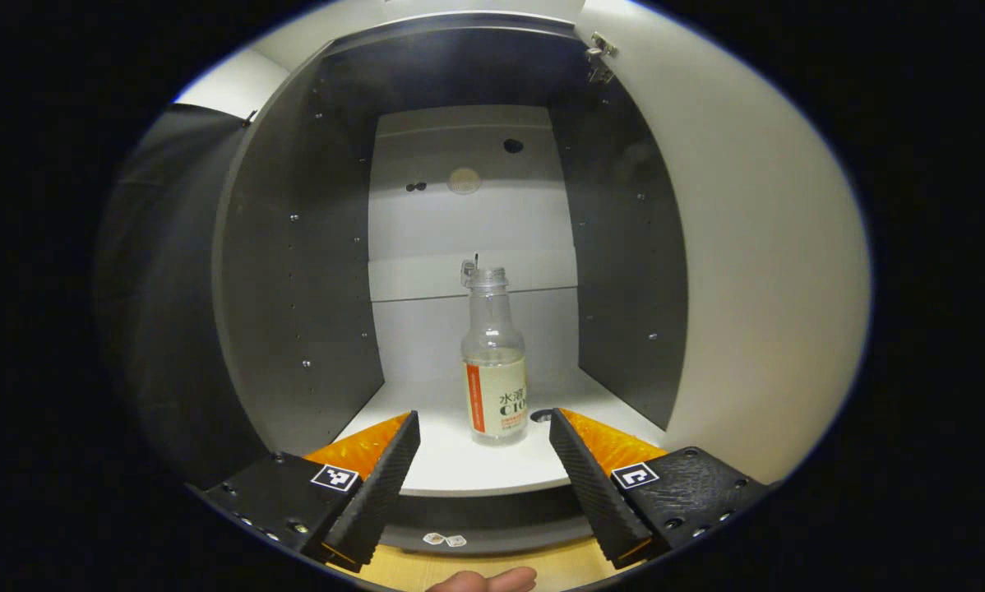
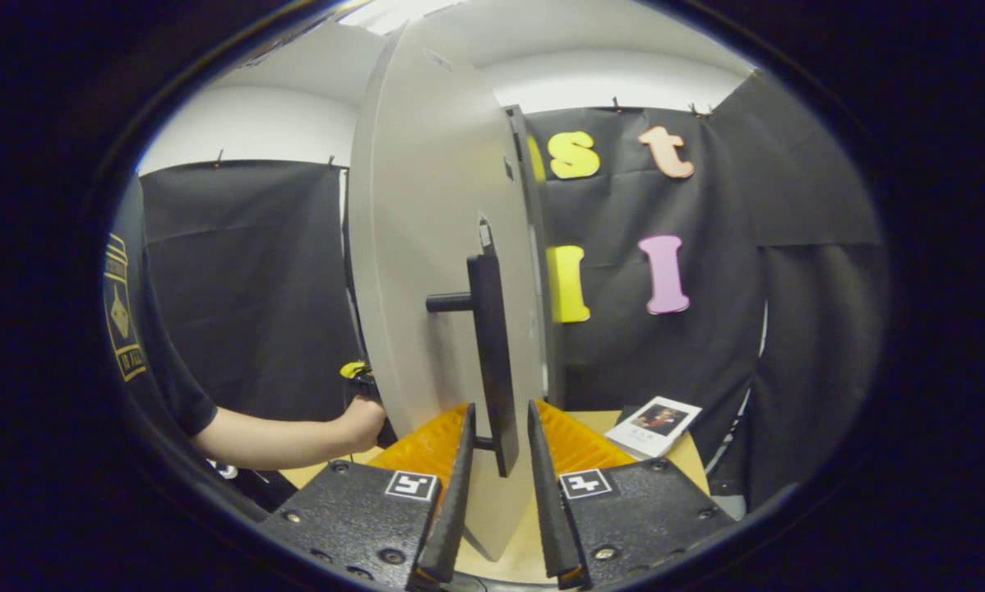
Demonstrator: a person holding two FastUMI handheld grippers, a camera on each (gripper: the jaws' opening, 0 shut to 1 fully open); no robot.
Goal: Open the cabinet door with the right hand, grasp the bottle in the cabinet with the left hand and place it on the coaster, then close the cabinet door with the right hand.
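Note:
A clear bottle with a white and orange label stands upright on the white shelf inside the open cabinet. My left gripper is open at the shelf's front edge, and the bottle stands just beyond its fingertips, centred in the gap. In the right gripper view, the pale cabinet door is swung open and seen nearly edge-on. My right gripper is closed around the door's black vertical handle, one finger on each side of its lower end.
The cabinet's dark side walls flank the bottle, and the open door's inner face is to the right. A person's forearm reaches behind the door. A printed card lies on the wooden table.

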